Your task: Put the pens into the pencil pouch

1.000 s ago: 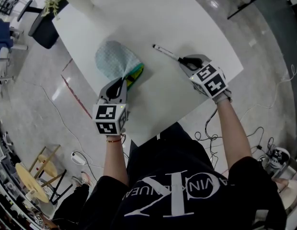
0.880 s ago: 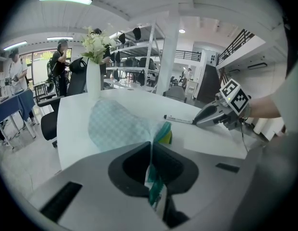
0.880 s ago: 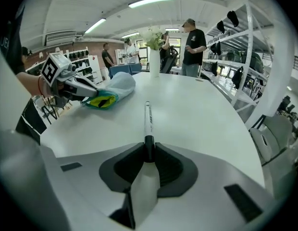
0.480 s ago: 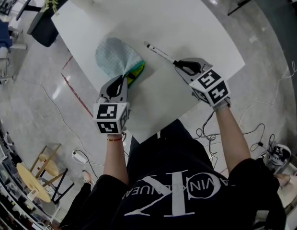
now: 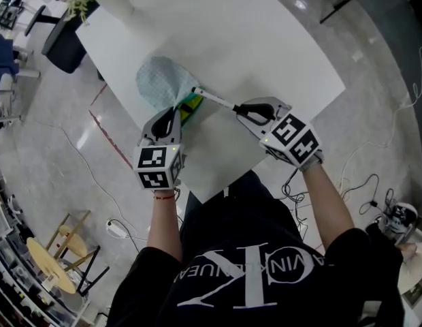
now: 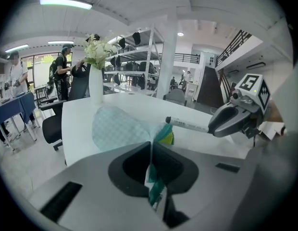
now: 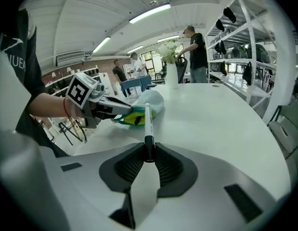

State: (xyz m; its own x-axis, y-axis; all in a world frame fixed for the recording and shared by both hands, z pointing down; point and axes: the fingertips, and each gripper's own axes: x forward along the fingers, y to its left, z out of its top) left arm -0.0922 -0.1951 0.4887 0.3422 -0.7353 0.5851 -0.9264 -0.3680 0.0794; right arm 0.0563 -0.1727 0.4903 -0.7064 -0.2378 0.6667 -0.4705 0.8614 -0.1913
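The left gripper (image 5: 174, 114) pinches the near edge of the pencil pouch (image 5: 160, 80) on the table (image 5: 265, 39). The right gripper (image 5: 242, 110) clamps a pen (image 5: 214, 99), whose tip is just beside the pouch opening.

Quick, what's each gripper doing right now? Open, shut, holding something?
Left gripper: closed on the edge of the pencil pouch.
Right gripper: closed on the black end of a pen.
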